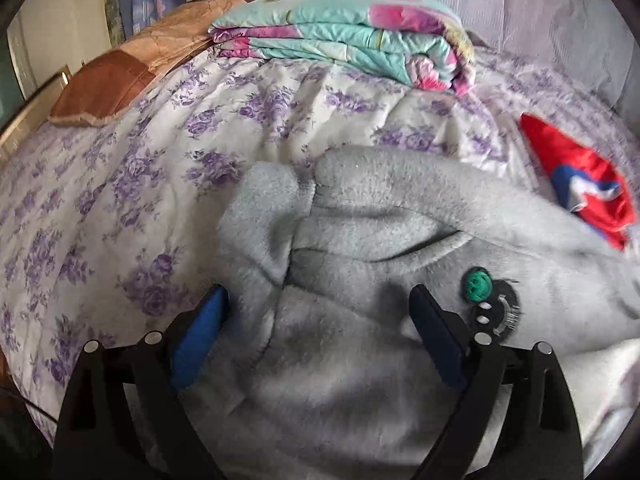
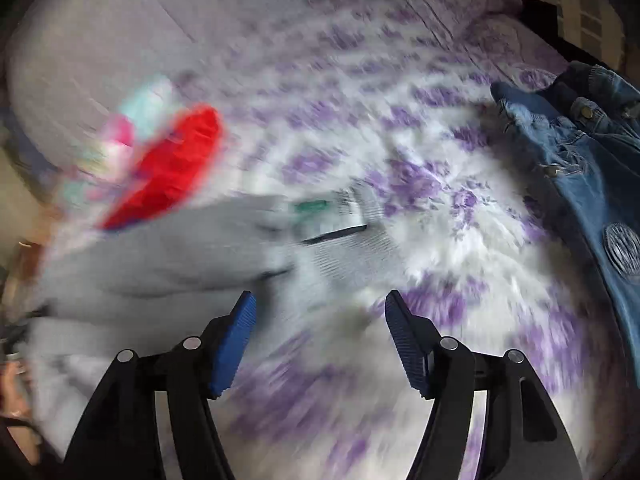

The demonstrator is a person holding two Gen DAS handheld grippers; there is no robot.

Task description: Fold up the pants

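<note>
Grey fleece pants (image 1: 360, 248) lie bunched on the purple-flowered bedspread (image 1: 120, 184), with a green button and dark patch (image 1: 476, 280) on them. My left gripper (image 1: 318, 300) is open, its blue pads straddling a raised fold of the pants; nothing is clamped. In the blurred right wrist view the pants (image 2: 168, 248) lie at left. My right gripper (image 2: 320, 308) is open and empty, over the bedspread (image 2: 440, 208) by the pants' right end.
A folded teal-and-pink quilt (image 1: 340, 36) and a brown cushion (image 1: 108, 88) lie at the far side of the bed. A red and blue garment (image 1: 580, 176) lies right of the pants. Denim clothing (image 2: 580, 152) lies at the right edge.
</note>
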